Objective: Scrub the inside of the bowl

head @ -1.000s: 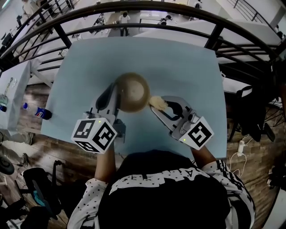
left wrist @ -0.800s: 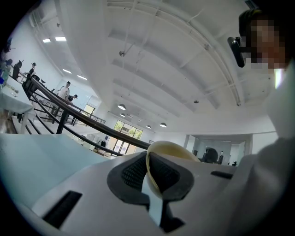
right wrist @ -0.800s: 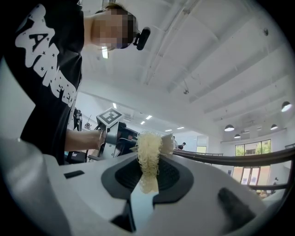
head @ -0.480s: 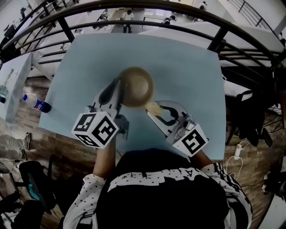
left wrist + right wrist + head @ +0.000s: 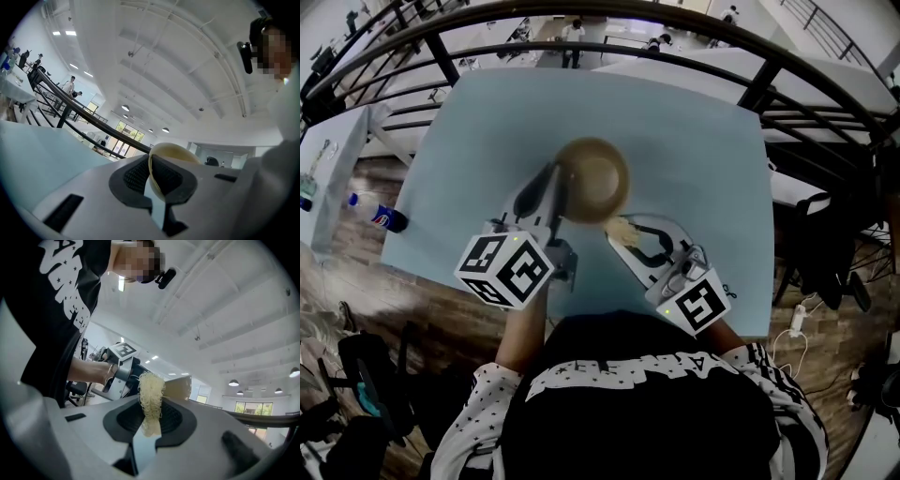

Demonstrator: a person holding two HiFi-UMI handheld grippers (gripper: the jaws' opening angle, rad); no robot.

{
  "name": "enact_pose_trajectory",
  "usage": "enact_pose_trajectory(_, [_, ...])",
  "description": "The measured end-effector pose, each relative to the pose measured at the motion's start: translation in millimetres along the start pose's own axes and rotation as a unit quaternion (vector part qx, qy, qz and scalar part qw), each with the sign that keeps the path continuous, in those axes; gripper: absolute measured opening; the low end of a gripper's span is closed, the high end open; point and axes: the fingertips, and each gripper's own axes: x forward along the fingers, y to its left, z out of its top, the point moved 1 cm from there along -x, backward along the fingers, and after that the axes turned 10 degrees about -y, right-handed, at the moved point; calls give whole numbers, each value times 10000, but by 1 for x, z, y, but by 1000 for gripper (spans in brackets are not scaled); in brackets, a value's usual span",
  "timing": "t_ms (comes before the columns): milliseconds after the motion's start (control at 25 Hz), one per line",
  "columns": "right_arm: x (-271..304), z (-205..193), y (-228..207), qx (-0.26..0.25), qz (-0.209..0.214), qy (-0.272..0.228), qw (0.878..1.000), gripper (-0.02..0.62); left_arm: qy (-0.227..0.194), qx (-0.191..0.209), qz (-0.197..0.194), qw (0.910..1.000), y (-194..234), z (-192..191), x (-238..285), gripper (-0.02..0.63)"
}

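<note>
Your left claw (image 5: 153, 180) is shut tight on the bowl (image 5: 592, 178) rim w/ a pad on each side of the wall; bowl's abt mid tabletop (image 5: 694, 131). Your right claw (image 5: 149, 420) is clamped on a pale stringy scrubber (image 5: 151, 394), which sits just beside the bowl's near edge. Can't tell if it's touching.

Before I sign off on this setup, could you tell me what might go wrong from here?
The left gripper pinches the bowl only by its thin rim, so scrubbing pressure could twist it loose onto the table. The right gripper holds the scrubber by one end; pushed hard, it may fold or pull free.
</note>
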Motion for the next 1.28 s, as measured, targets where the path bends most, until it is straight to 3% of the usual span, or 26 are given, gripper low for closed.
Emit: enact_pose_trajectory(1280, [11, -18, 21, 191, -166, 174, 9995, 69, 133, -523, -92, 9985, -10, -20, 4, 26])
